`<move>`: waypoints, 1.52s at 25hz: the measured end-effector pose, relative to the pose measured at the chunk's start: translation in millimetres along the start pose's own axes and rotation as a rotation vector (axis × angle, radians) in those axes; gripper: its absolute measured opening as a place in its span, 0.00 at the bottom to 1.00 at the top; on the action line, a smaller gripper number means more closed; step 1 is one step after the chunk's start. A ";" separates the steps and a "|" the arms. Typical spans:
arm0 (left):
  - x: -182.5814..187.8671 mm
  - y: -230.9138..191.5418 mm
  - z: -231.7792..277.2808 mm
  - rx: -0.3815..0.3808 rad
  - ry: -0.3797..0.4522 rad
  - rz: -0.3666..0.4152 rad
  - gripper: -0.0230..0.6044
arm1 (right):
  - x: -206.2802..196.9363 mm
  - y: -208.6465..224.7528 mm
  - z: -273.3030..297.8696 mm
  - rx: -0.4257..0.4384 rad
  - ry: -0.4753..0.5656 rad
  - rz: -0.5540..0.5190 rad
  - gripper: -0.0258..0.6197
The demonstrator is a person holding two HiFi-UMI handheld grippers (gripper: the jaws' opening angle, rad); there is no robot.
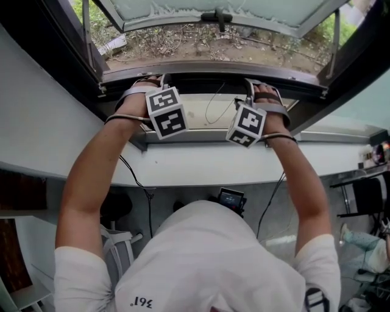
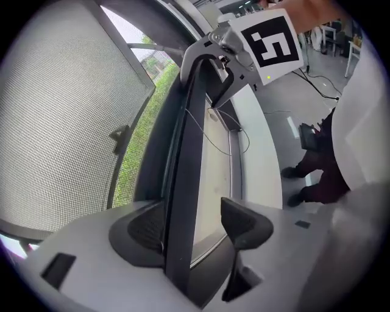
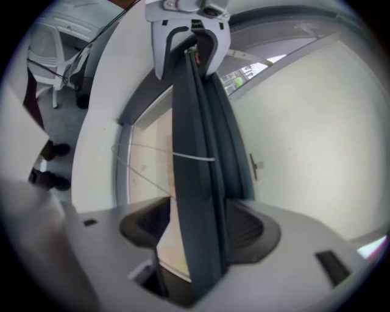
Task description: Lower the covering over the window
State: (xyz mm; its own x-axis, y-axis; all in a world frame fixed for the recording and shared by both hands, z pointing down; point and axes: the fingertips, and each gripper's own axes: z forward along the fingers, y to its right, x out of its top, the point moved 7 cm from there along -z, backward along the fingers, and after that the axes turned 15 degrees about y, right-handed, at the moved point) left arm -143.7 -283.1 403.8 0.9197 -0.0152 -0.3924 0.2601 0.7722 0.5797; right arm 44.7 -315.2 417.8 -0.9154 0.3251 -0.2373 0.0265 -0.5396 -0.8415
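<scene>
A long dark bar [image 1: 204, 82], the bottom rail of the covering, lies low along the window's lower frame, at the far edge of a beige sill [image 1: 195, 113]. My left gripper [image 1: 149, 91] straddles it at the left and my right gripper [image 1: 259, 91] at the right. In the left gripper view the bar [image 2: 183, 183] rests against the left pad of my left gripper [image 2: 194, 222], and the right pad [image 2: 241, 222] stands well apart: open. In the right gripper view the bar [image 3: 195, 183] runs between the wide jaws of my right gripper [image 3: 198, 219], with a sliver of sill showing beside the left pad.
The window sash [image 1: 213, 12] hangs open outward above bare ground. A thin cord [image 1: 213, 109] loops over the sill. A white ledge [image 1: 201, 164] runs below it. A white chair [image 1: 119, 244], cables and a small device [image 1: 231, 198] are on the floor.
</scene>
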 end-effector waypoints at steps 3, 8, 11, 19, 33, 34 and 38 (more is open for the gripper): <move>-1.0 0.4 -0.4 0.001 0.000 -0.001 0.48 | 2.0 -0.7 0.3 0.018 -0.022 -0.022 0.50; -1.7 1.4 0.0 -0.002 -0.002 -0.006 0.49 | 1.9 -3.1 1.1 0.013 -0.021 -0.039 0.50; -1.7 -0.7 0.3 -0.010 0.004 -0.020 0.49 | 2.0 -2.5 2.7 0.008 -0.026 -0.041 0.50; -7.1 1.5 5.2 -0.015 0.002 -0.019 0.49 | 2.6 -6.2 8.6 0.005 -0.010 -0.001 0.50; -8.8 -2.2 7.1 0.025 0.058 -0.010 0.49 | 0.2 -1.4 11.2 -0.047 0.024 0.052 0.47; -9.2 -2.2 7.0 0.024 0.065 -0.006 0.49 | 0.3 0.0 10.4 -0.039 0.031 0.070 0.47; -10.1 -2.7 4.3 0.051 0.096 0.002 0.49 | 1.3 4.7 6.8 -0.012 0.039 0.094 0.47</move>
State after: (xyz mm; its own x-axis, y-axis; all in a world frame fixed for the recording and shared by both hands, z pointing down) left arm -152.4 -287.7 409.3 0.8886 0.0492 -0.4560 0.2749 0.7388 0.6153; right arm 40.9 -322.6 416.9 -0.8922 0.3038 -0.3343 0.1167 -0.5599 -0.8203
